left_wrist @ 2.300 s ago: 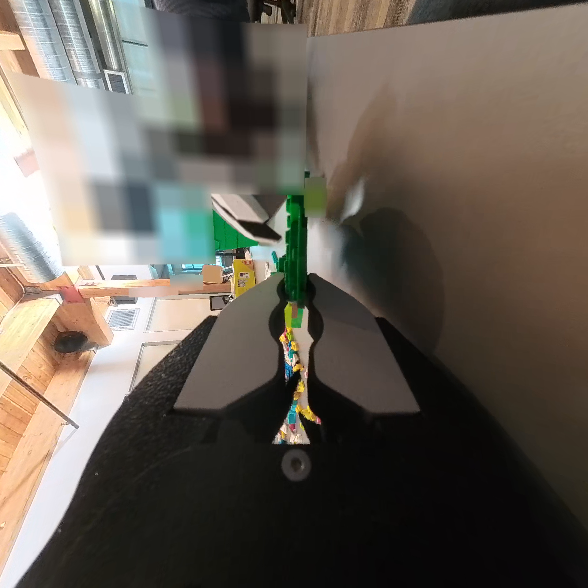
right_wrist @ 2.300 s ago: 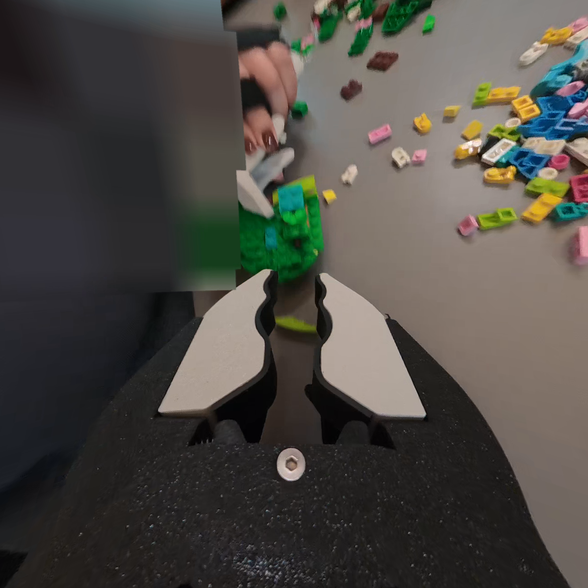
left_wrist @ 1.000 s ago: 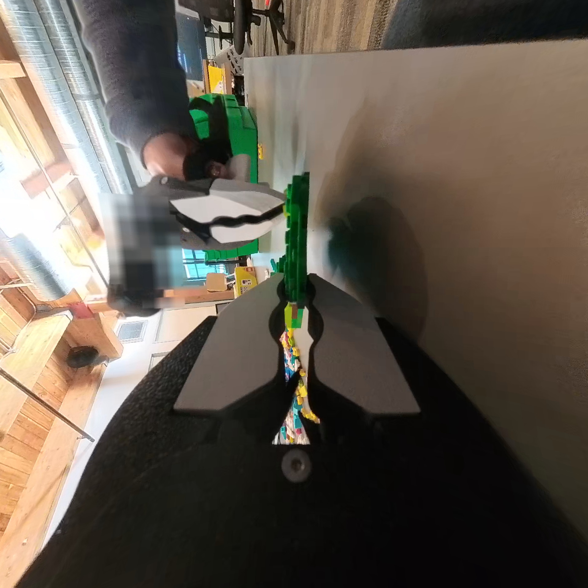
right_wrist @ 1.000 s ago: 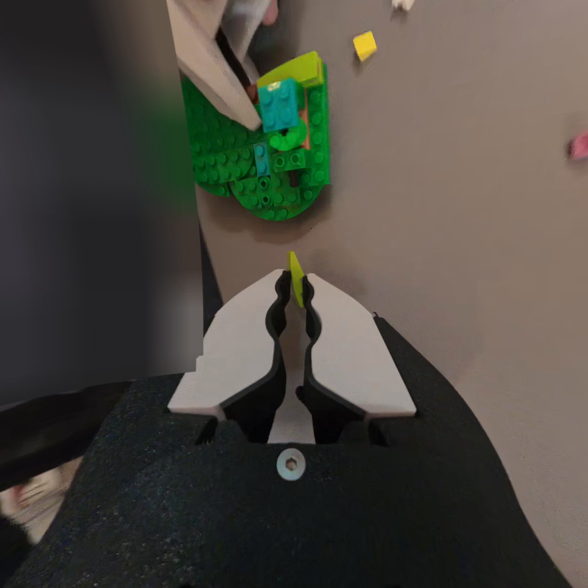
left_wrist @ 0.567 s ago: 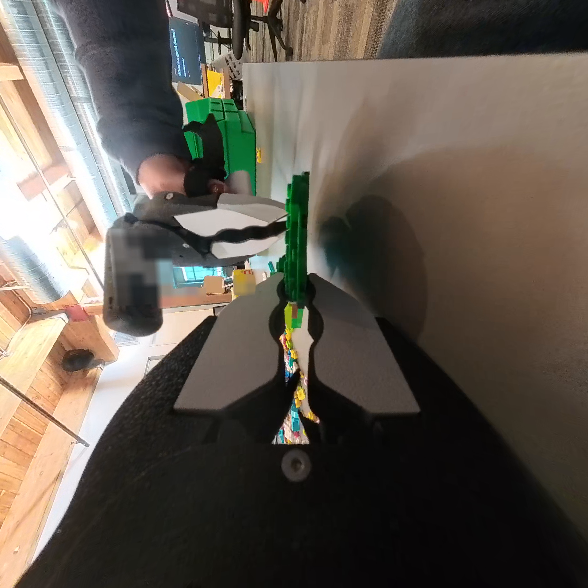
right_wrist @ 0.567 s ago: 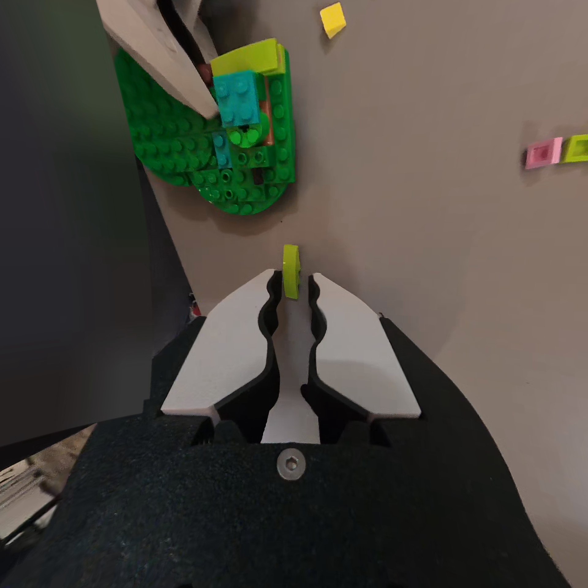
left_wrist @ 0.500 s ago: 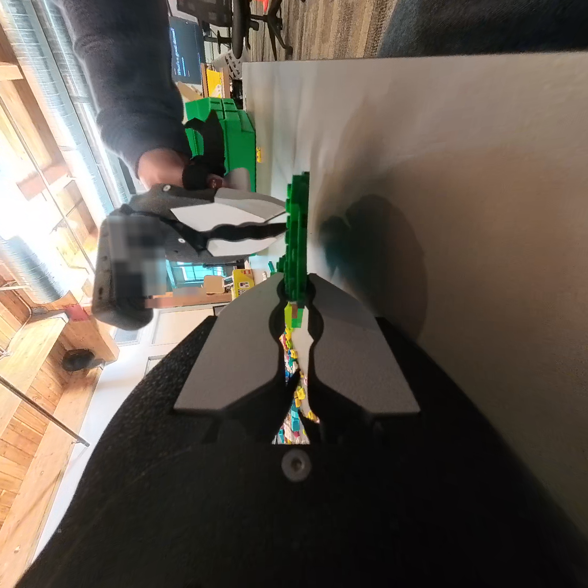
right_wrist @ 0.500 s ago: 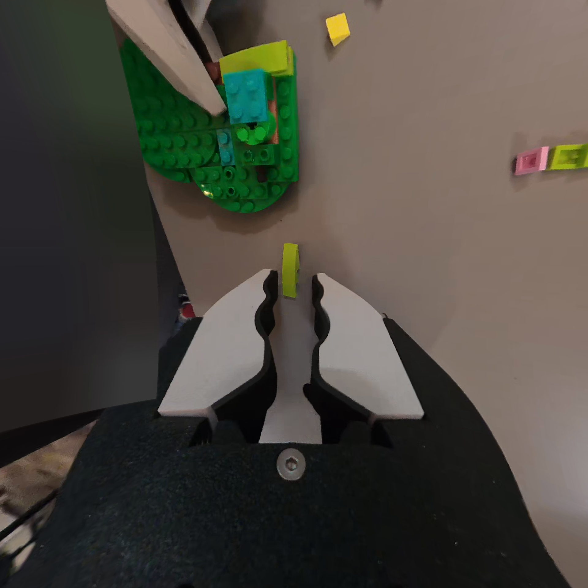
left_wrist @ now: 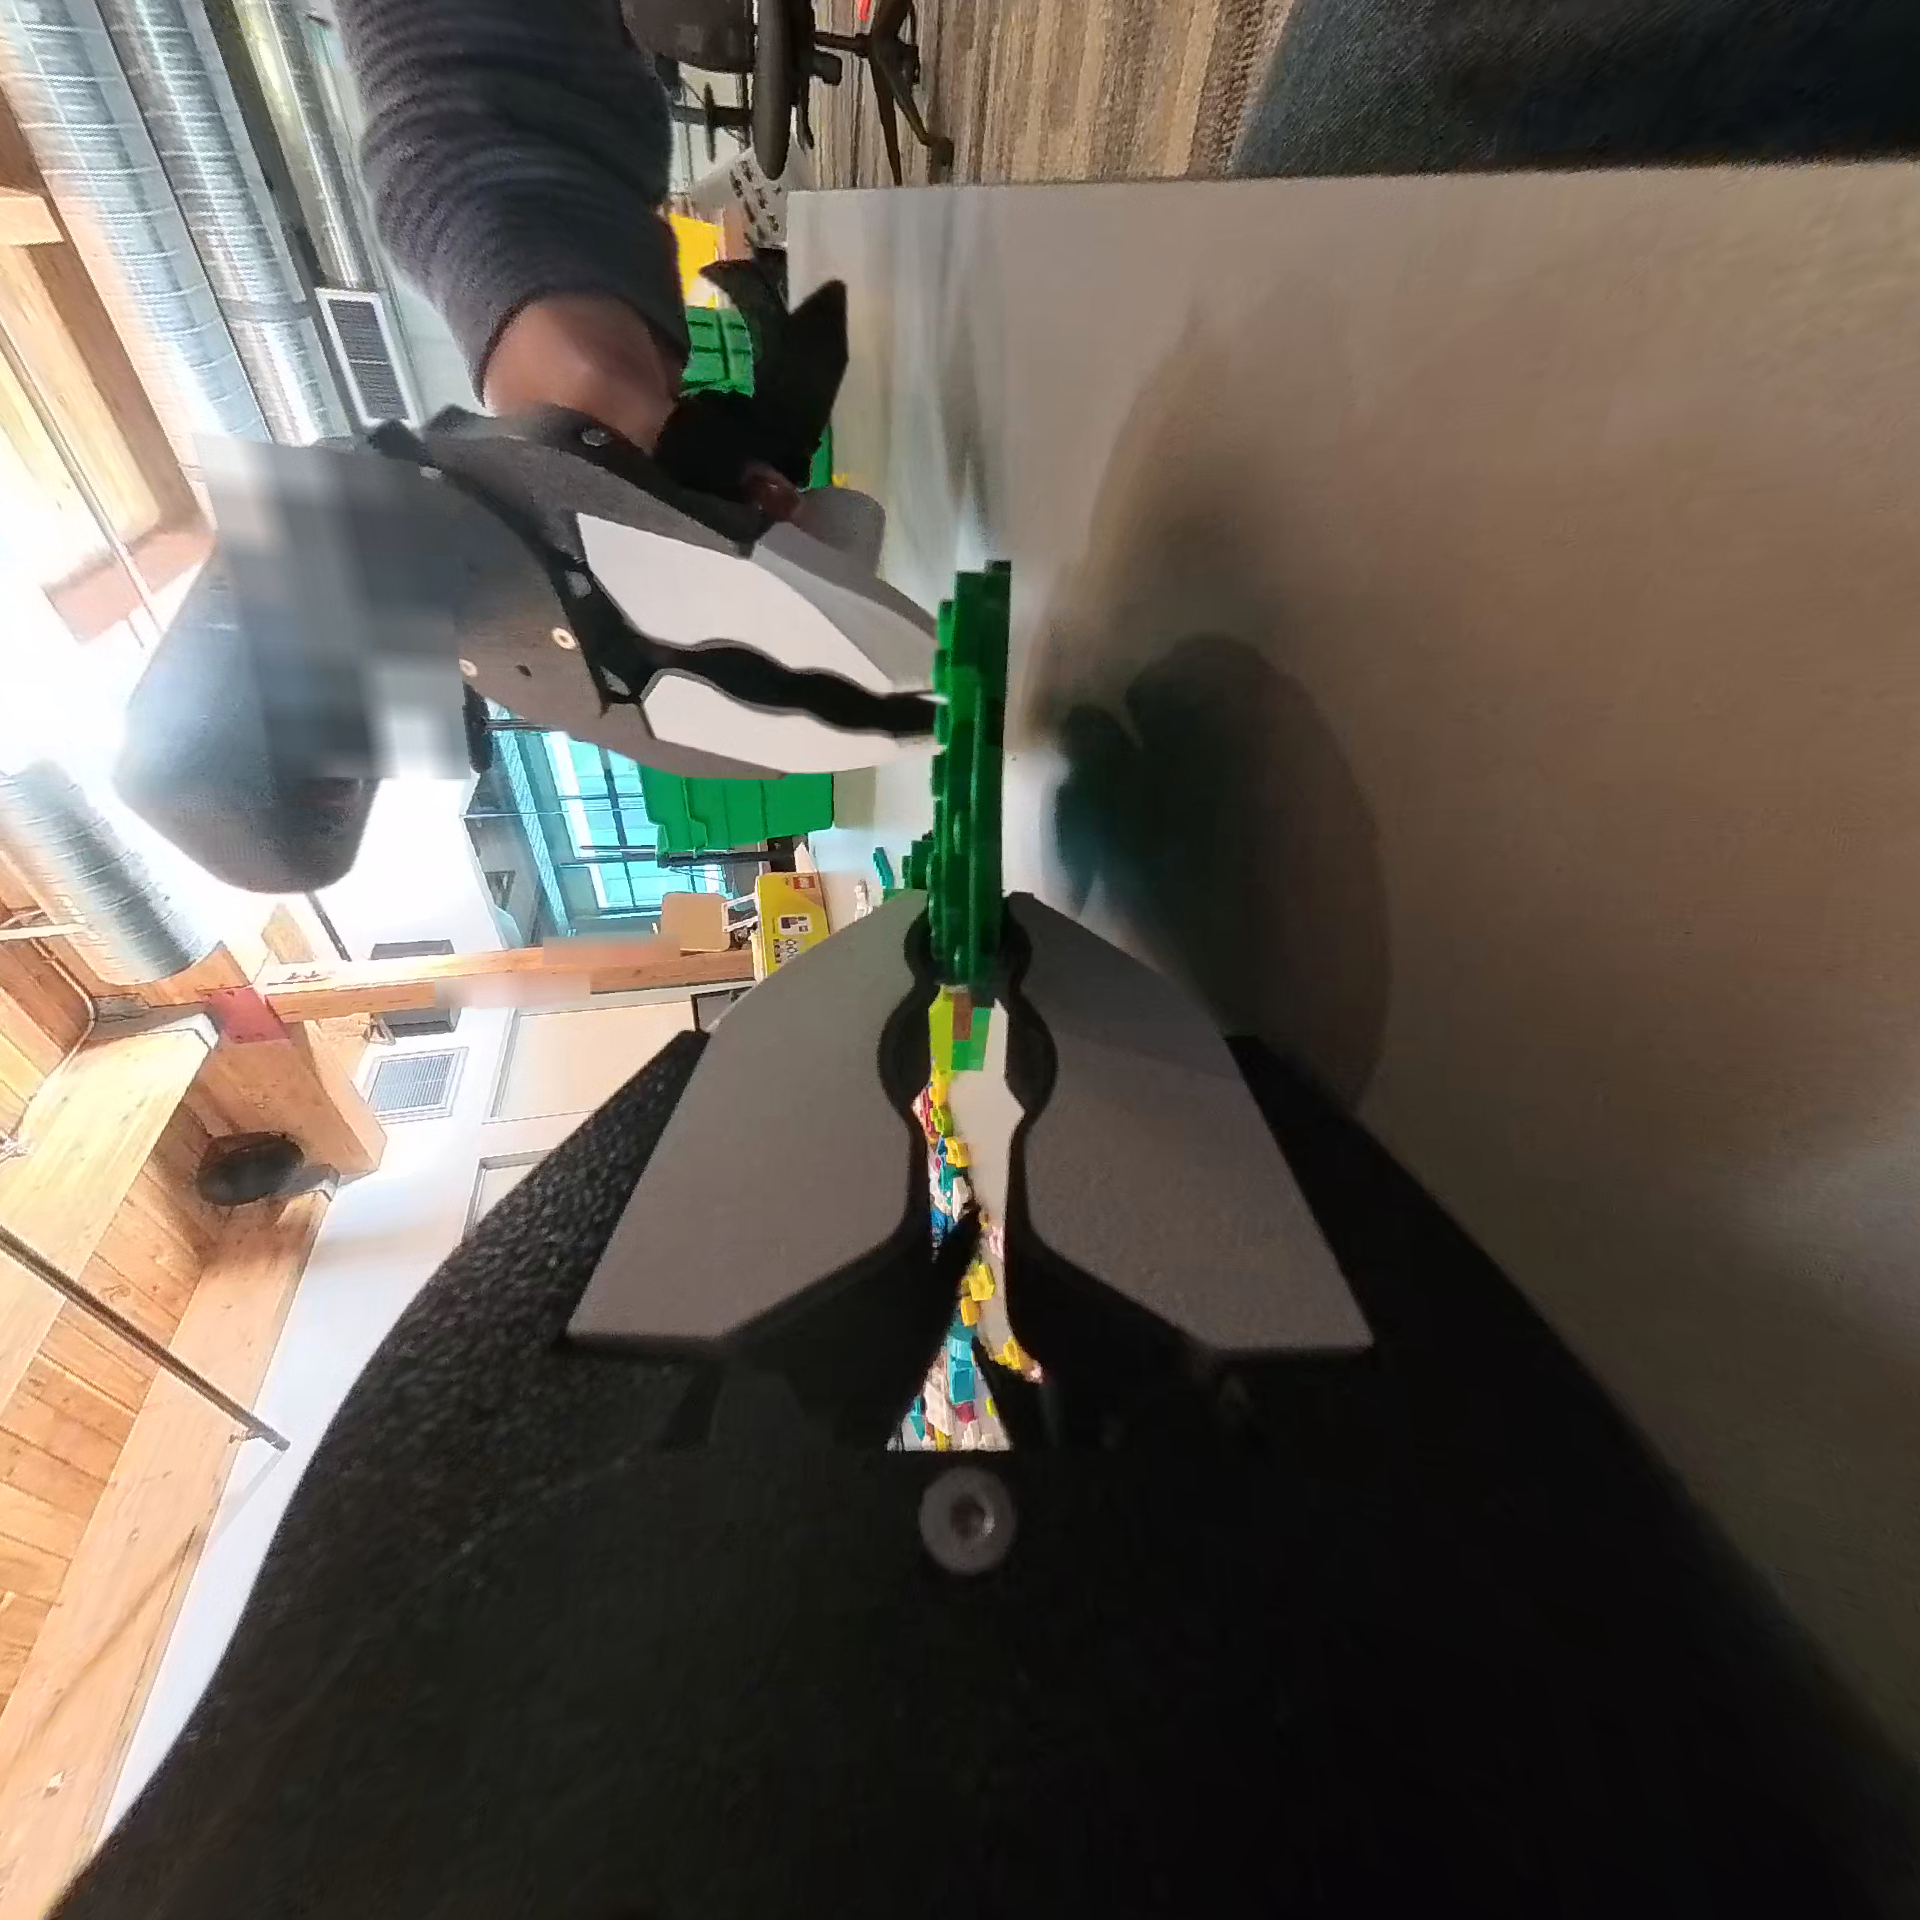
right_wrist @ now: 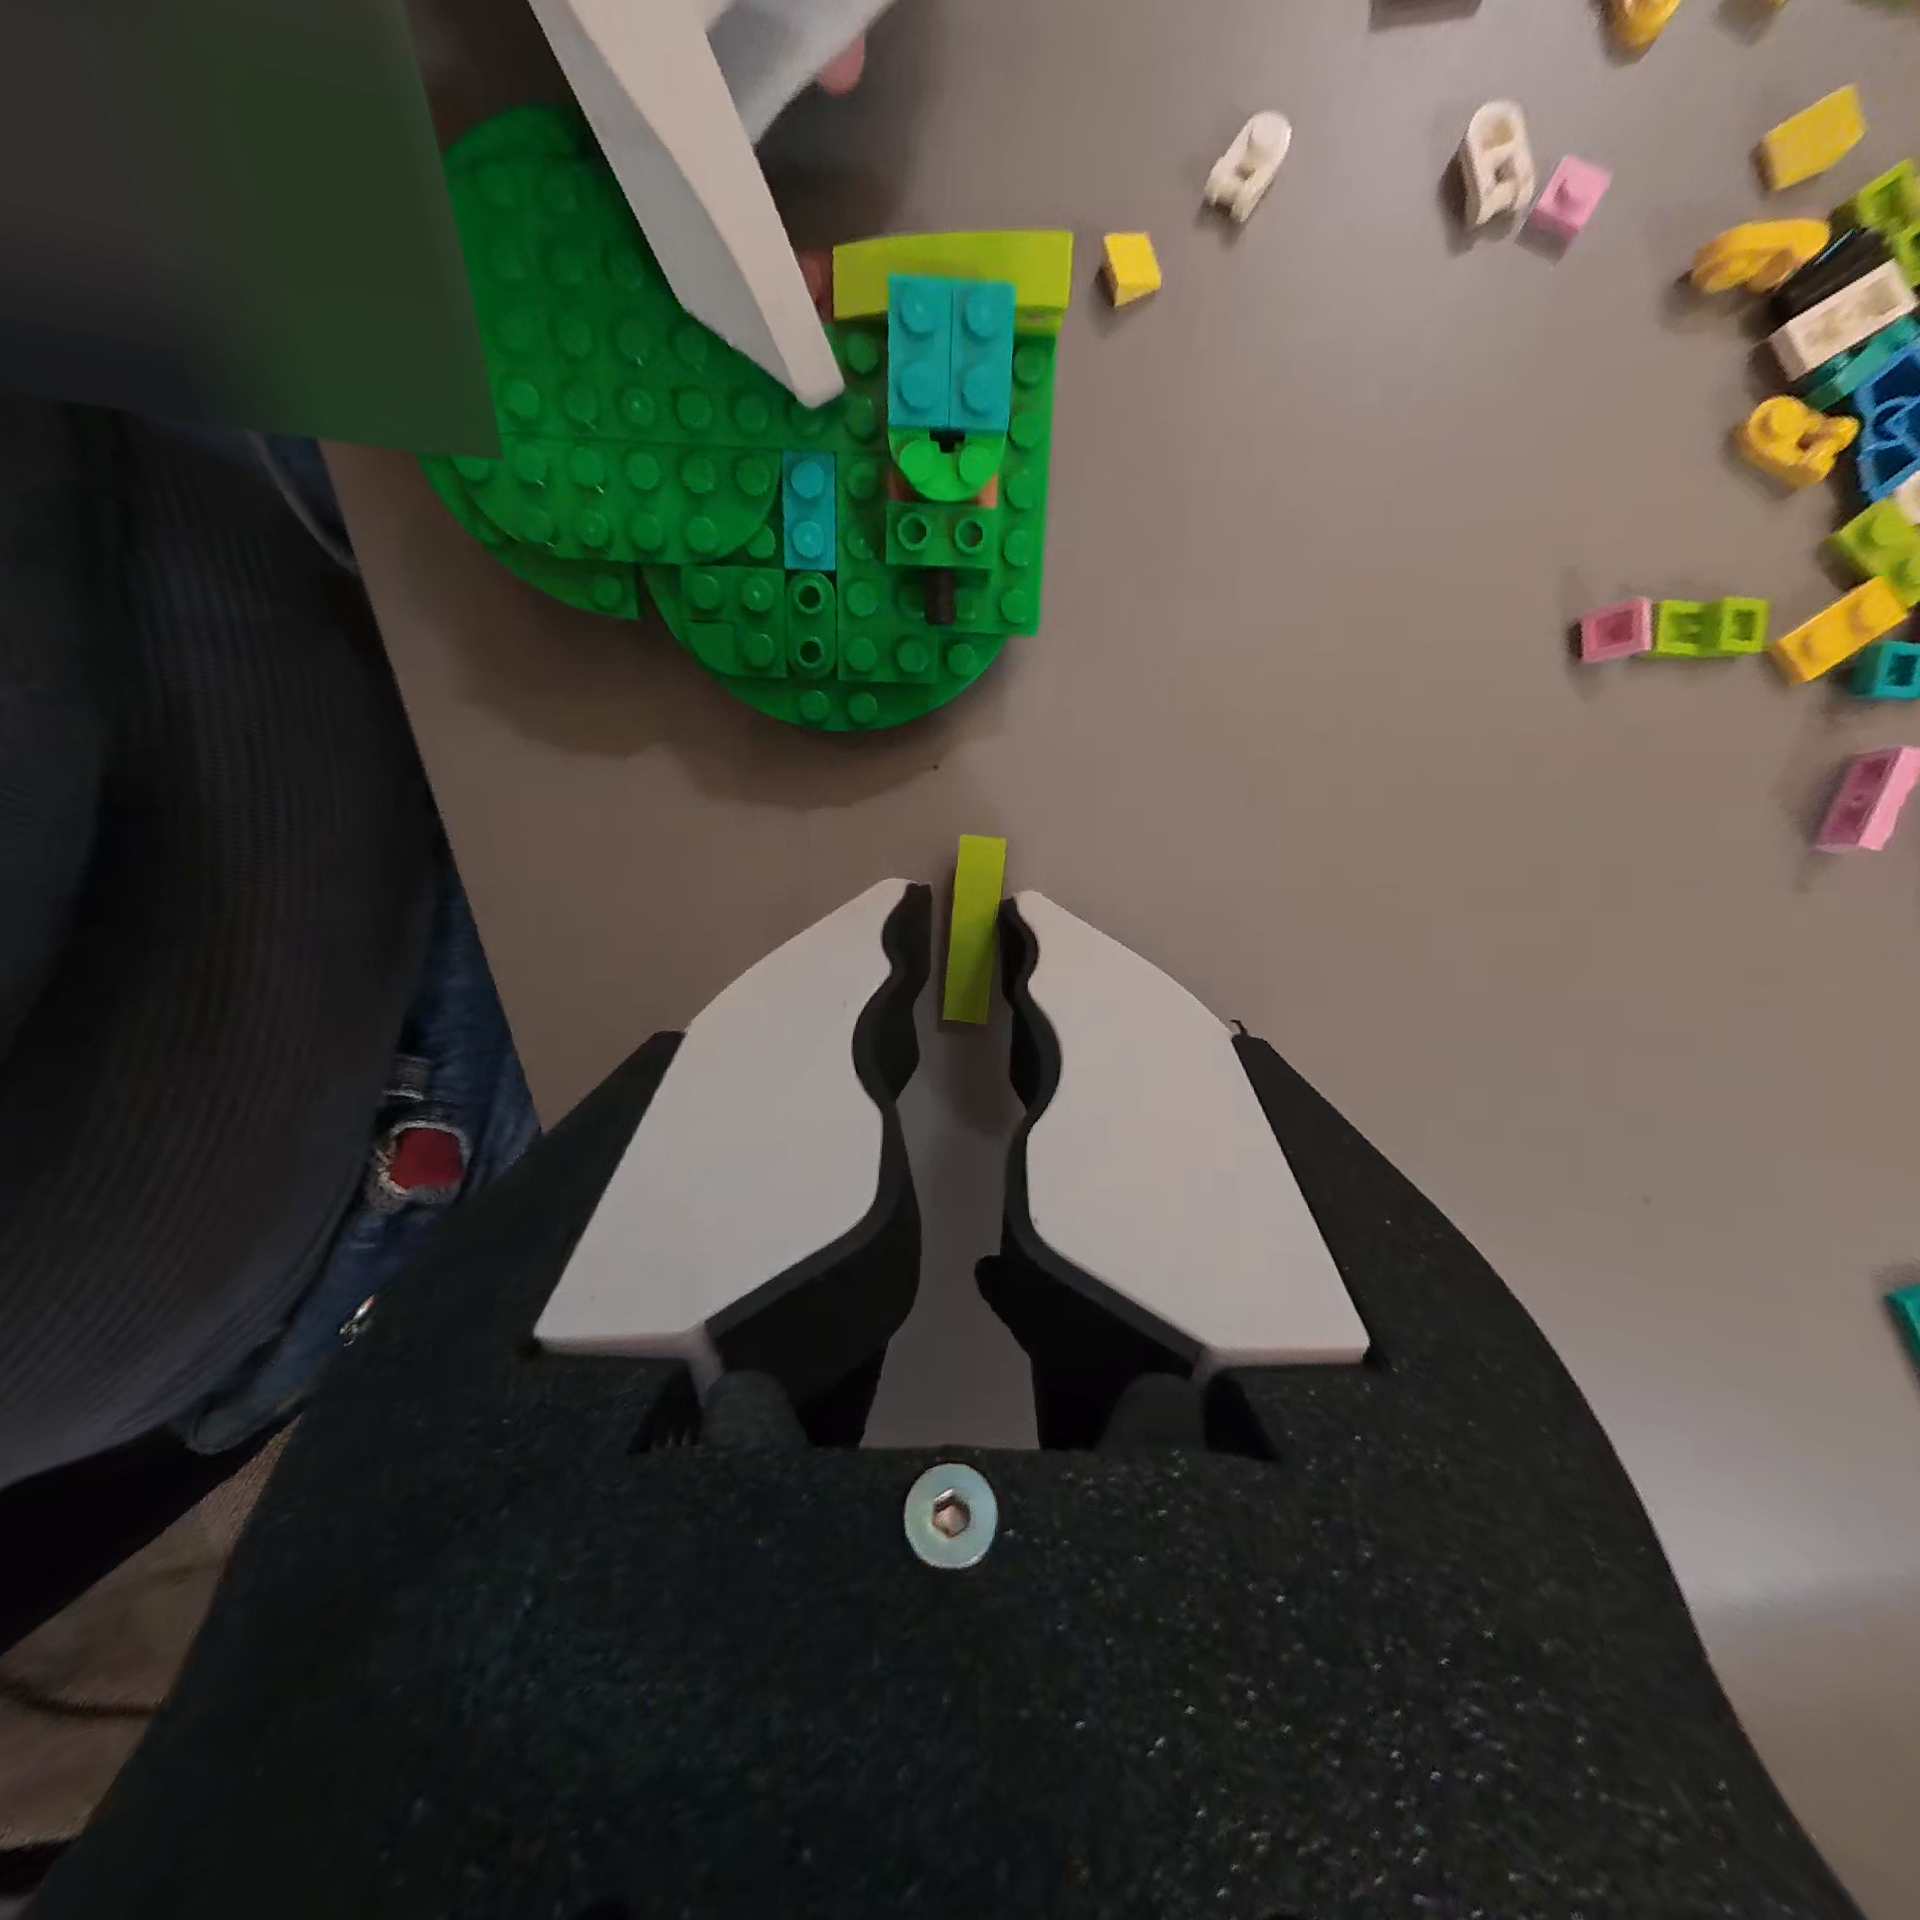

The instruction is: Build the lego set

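Grey table [right_wrist: 1351, 935] fills the right wrist view, with timber beams and silver ducts of a workshop room behind it in the left wrist view. Half a second ago the green base plate [right_wrist: 665, 499] lay farther up and left of the right hand-held gripper [right_wrist: 961, 904]; now it sits more squarely ahead, and more of the loose bricks [right_wrist: 1829, 582] show off to the right, so this hand-held gripper has swung toward the build. The lime piece [right_wrist: 975, 930] stands on edge between its fingertips, against the right one with a sliver of gap on the left, so the hold looks loose, slightly spread rather than a firm pinch. My reading: the piece is lined up for placing but may slip.

Seen from the left hand-held gripper [left_wrist: 971, 940], which is pressed together on the edge of the green base plate [left_wrist: 971, 790], the other hand-held gripper has come closer, its tips almost at the plate.

Writing: a yellow box [left_wrist: 795, 930] far ahead carries a small label, too small to read.
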`<state>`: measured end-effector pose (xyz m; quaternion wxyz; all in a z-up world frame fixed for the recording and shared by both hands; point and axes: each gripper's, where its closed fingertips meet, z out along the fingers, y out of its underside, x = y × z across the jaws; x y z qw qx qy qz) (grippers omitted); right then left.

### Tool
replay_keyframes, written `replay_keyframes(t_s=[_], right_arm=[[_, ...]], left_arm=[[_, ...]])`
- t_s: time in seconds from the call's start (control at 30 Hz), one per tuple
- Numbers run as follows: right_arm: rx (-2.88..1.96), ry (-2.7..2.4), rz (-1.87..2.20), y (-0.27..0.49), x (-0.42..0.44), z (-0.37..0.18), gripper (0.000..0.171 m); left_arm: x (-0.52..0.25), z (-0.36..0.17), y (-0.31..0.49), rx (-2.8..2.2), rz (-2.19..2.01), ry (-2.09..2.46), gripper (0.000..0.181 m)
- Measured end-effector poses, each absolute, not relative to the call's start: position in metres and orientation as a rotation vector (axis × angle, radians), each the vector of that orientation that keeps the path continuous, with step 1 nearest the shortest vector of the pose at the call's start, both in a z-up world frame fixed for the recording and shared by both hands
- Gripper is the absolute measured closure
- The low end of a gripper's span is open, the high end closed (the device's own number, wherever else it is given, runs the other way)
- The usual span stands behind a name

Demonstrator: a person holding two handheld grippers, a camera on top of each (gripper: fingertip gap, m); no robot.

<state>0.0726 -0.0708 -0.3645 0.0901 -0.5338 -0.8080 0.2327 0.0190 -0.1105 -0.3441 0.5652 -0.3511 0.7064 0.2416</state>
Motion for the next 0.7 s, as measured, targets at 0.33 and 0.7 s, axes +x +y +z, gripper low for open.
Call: replay_keyframes(t_s=[0.33, 0.7], right_arm=[[-1.632, -2.137, 1.001, -0.078, 0.049, -0.346, 0.164], [-1.578, -2.059, 1.222, -0.100, 0.017, -0.327, 0.164]], left_arm=[[0.019, -0.342, -0.110, -0.834, 0.562, 1.657, 0.173], [0.020, -0.341, -0.110, -0.855, 0.535, 1.653, 0.173]])
